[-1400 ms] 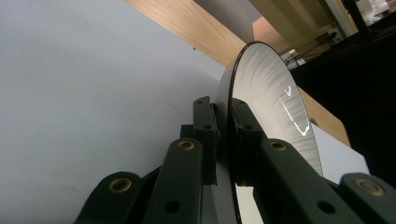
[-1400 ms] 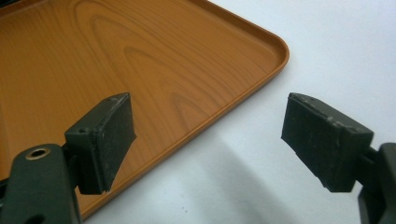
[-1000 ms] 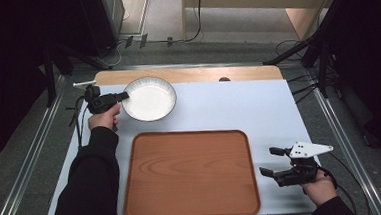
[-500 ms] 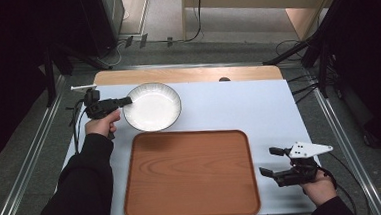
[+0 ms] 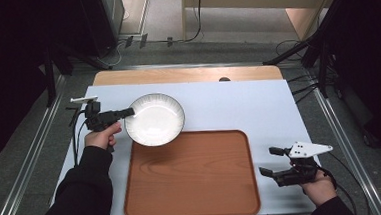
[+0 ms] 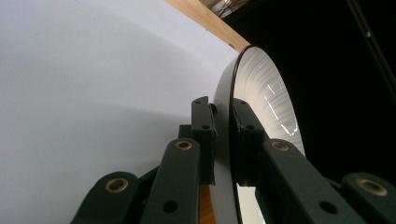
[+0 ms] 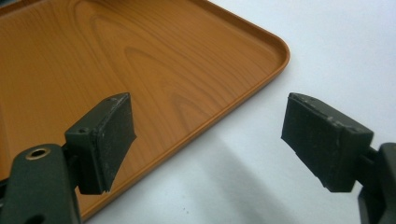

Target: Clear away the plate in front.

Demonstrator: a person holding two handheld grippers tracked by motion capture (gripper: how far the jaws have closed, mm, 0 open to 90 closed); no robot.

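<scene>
My left claw (image 5: pixel 128 112) is clamped on the left rim of the white bowl (image 5: pixel 155 119); in the left gripper view the two black pads (image 6: pixel 203 122) sit one on each side of the rim, pressing it, bowl (image 6: pixel 264 100) seen edge-on. High view: bowl is held off the white surface (image 5: pixel 258 103), its near edge hanging over the far-left corner of the wooden tray (image 5: pixel 192 175), most of it past the tray's far rim. Whether the bowl touches the tray rim I can't tell. Bowl looks empty, ribbed inside, dark line on the rim. Left hand (image 5: pixel 100 137) is on the grip, dark sleeve coming in from the bottom left

My right claw (image 5: pixel 271 161) has its jaws wide apart, nothing between them. It sits low at the right of the tray, near the tray's right rim, pointing left toward it. Right gripper view: pads (image 7: pixel 109 135) spread, the tray's rounded corner (image 7: pixel 275 49) and wood-grain floor ahead, white surface (image 7: pixel 345 46) beside it. Tray is empty, lying flat on the near middle of the surface. Strip of bare wood tabletop (image 5: pixel 176 76) shows at the far edge
</scene>
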